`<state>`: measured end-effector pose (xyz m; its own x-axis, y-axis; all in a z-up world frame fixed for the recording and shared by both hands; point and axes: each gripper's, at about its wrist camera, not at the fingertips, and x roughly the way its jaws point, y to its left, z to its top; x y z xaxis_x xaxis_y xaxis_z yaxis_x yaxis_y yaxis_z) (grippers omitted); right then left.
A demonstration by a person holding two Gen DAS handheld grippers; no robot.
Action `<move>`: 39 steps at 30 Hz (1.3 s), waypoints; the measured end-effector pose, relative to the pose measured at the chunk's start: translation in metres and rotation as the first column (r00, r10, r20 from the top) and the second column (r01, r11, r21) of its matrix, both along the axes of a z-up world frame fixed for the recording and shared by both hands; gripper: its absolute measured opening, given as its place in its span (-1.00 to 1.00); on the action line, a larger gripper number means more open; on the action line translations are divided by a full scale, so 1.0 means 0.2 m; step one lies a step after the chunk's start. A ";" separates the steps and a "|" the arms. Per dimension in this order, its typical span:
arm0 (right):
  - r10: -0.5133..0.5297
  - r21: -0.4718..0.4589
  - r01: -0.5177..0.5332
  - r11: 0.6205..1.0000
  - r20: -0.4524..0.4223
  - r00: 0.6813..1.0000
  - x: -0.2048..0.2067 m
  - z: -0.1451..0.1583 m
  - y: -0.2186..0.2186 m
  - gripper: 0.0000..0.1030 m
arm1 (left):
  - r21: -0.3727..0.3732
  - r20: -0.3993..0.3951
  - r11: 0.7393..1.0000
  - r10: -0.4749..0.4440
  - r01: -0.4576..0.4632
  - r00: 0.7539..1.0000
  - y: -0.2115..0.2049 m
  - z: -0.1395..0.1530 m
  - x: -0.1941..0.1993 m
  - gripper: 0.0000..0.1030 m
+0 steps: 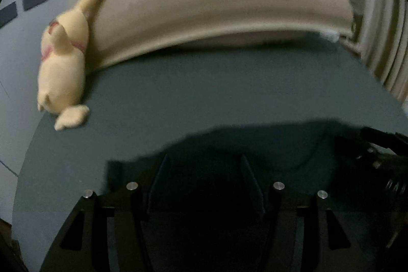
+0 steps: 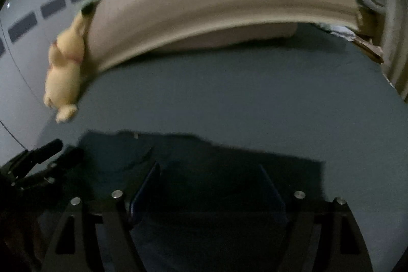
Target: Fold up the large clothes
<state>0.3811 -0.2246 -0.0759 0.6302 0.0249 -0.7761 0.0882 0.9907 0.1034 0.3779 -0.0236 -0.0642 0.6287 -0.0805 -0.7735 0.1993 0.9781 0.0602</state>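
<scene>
Claws, left (image 1: 205,177) and right (image 2: 210,185), both spread apart over dark navy cloth garment (image 2: 229,157) on grey-blue bed (image 2: 229,98); yellow plush toy (image 1: 63,63) at ten o'clock.

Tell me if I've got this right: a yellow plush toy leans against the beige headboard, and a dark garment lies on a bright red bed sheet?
Not quite. The sheet is grey-blue, not red, as the right wrist view shows. The yellow plush toy does lean against the beige headboard, and the dark garment lies on the sheet.

Bedroom at home, grey-sheeted bed (image 1: 229,93), beige padded headboard (image 1: 216,7), yellow plush toy (image 1: 63,60)
</scene>
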 end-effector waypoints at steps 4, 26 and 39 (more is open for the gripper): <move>-0.023 -0.030 0.020 0.999 -0.079 0.997 0.09 -0.16 0.02 0.64 | 0.031 -0.070 0.999 0.023 -0.021 0.997 -0.05 -0.13 0.07 0.19; -0.093 0.155 0.074 0.985 0.119 0.989 -0.45 0.34 -0.11 0.87 | -0.175 0.066 0.981 0.093 -0.080 0.993 0.34 0.38 -0.49 0.36; -0.174 0.018 0.174 0.985 0.214 0.961 -1.31 0.03 0.09 0.90 | -0.133 0.164 0.972 0.215 -0.194 0.963 0.57 0.20 -1.22 0.43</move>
